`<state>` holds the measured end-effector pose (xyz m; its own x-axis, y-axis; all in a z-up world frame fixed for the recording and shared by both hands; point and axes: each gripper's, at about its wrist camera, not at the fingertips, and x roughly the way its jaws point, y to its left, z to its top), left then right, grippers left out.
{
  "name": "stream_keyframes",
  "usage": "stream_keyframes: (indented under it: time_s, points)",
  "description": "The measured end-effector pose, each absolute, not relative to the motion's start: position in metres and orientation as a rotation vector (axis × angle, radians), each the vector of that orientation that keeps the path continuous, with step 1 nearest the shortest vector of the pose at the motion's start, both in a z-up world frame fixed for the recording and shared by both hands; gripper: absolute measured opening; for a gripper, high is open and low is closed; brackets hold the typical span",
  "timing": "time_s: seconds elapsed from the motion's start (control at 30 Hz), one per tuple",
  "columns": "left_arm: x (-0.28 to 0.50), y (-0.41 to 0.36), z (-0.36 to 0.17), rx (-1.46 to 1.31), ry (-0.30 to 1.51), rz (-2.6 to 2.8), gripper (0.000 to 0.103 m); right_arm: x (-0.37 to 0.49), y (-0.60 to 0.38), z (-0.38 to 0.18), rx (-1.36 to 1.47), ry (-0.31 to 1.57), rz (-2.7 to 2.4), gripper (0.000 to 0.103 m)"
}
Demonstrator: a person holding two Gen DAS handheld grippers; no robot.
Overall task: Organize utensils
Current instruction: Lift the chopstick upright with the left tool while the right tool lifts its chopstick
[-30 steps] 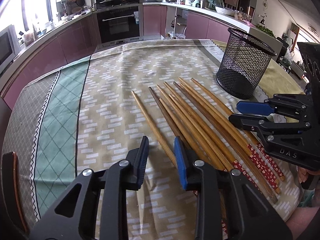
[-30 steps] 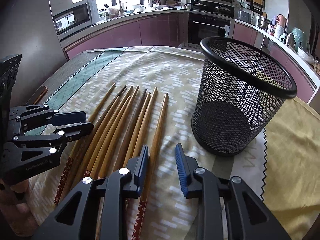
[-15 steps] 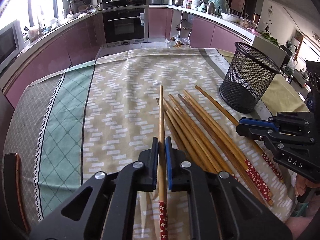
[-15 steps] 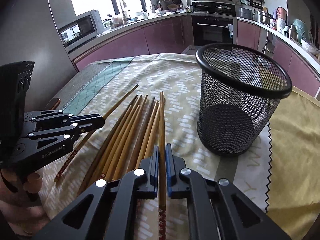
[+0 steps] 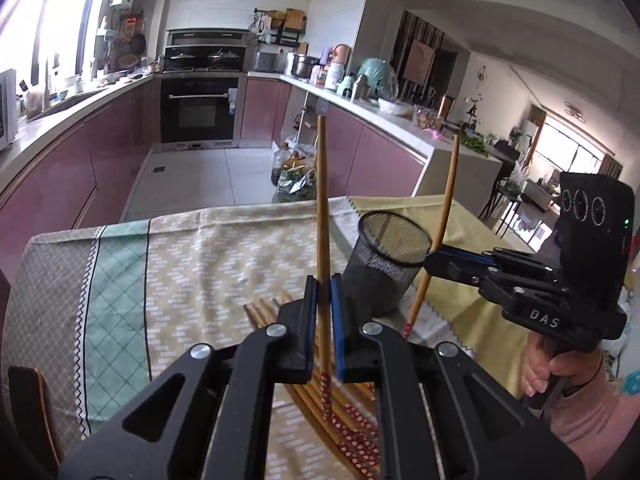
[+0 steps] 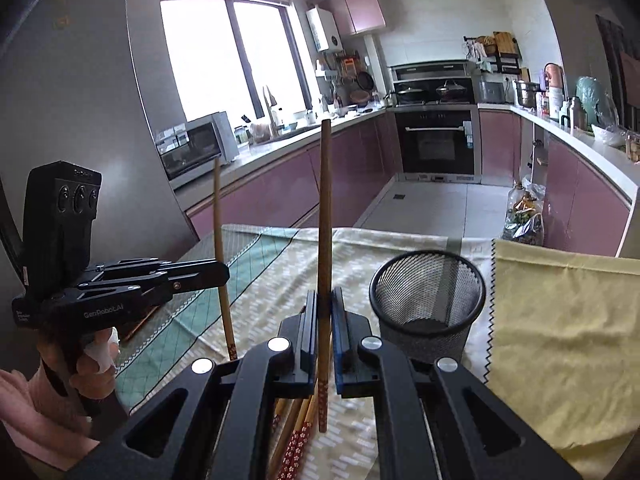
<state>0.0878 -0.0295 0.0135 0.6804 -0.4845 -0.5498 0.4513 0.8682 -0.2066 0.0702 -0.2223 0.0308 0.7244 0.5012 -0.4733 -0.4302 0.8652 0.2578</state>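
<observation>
I see left gripper [image 5: 323,292] clamped on one wooden chopstick [image 5: 322,208], right gripper [image 6: 324,308] clamped on another chopstick [image 6: 325,216]; both sticks upright, clear of the table. Remaining chopsticks [image 5: 344,420] lie on patterned cloth [image 5: 192,264] beside round black mesh holder [image 6: 428,300].

- A home kitchen, open to a living area.
- Pink cabinets [image 6: 580,196] run under a long counter [image 5: 372,114].
- A built-in oven [image 6: 436,140] sits below a hob with pots [image 5: 218,56].
- A microwave [image 6: 192,148] stands by the window [image 6: 228,56] and sink tap [image 6: 270,106].
</observation>
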Motion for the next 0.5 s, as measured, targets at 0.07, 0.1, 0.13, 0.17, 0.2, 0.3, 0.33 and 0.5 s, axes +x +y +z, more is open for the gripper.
stream_keyframes:
  time_s: [0.07, 0.1, 0.13, 0.17, 0.2, 0.3, 0.33, 0.5]
  points:
    - [0.089, -0.034, 0.027, -0.064, 0.606, -0.551, 0.007, 0.071, -0.229, 0.040, 0.134, 0.529, 0.508, 0.006]
    - [0.089, -0.037, 0.033, -0.068, 0.593, -0.560, 0.007, 0.071, -0.234, 0.044, 0.136, 0.517, 0.505, 0.006]
    - [0.091, -0.039, 0.039, -0.070, 0.580, -0.566, 0.007, 0.072, -0.237, 0.049, 0.138, 0.505, 0.501, 0.006]
    - [0.093, -0.041, 0.043, -0.073, 0.569, -0.573, 0.007, 0.074, -0.240, 0.054, 0.139, 0.494, 0.499, 0.006]
    - [0.095, -0.044, 0.049, -0.075, 0.556, -0.580, 0.007, 0.076, -0.243, 0.057, 0.140, 0.484, 0.497, 0.006]
    - [0.105, -0.053, 0.064, -0.081, 0.526, -0.598, 0.007, 0.082, -0.251, 0.071, 0.122, 0.458, 0.475, 0.006]
    - [0.110, -0.056, 0.068, -0.090, 0.522, -0.608, 0.007, 0.084, -0.253, 0.074, 0.116, 0.450, 0.469, 0.006]
    - [0.127, -0.075, 0.093, -0.105, 0.469, -0.635, 0.007, 0.098, -0.265, 0.091, 0.103, 0.413, 0.438, 0.006]
